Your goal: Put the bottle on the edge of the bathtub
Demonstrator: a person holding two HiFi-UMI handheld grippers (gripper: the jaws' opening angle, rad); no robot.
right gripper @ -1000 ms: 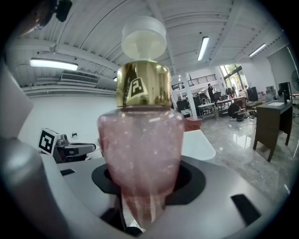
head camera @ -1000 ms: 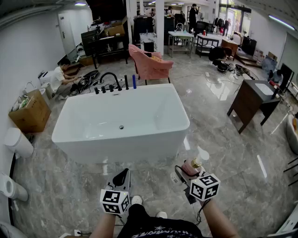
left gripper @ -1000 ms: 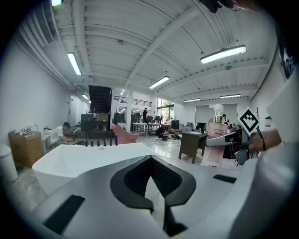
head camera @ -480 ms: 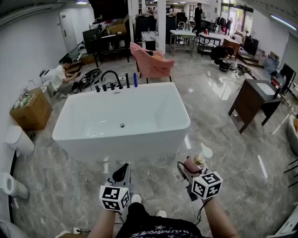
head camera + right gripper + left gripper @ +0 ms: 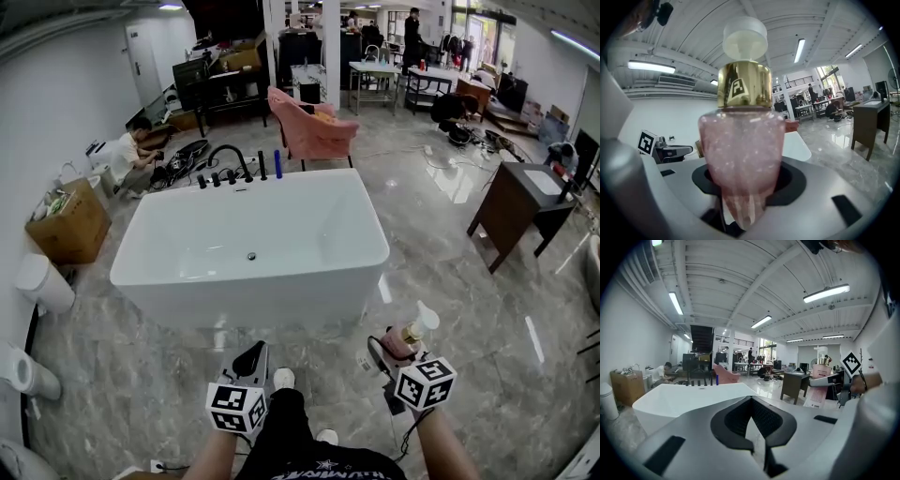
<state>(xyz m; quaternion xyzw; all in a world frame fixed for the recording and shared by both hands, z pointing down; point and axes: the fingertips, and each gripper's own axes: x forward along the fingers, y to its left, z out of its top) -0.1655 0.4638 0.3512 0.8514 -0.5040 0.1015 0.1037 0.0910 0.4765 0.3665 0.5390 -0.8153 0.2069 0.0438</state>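
Marble floor point(image 5: 450, 281): 1 bathtub point(image 5: 244, 305); right gripper point(image 5: 394, 351) clamps 1 pink bottle point(image 5: 743, 154); left gripper point(image 5: 249, 359) closed, empty.

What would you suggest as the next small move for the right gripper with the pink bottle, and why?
Probably carry it forward and leftward toward the near rim of the bathtub. The right gripper is shut on the pink bottle, which hangs over the floor, apart from the rim, so the gap needs closing first.

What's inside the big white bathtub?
In the bathtub, only a small round drain shows on the white bottom. The front rim hides the near inside wall, so that part can't be seen.
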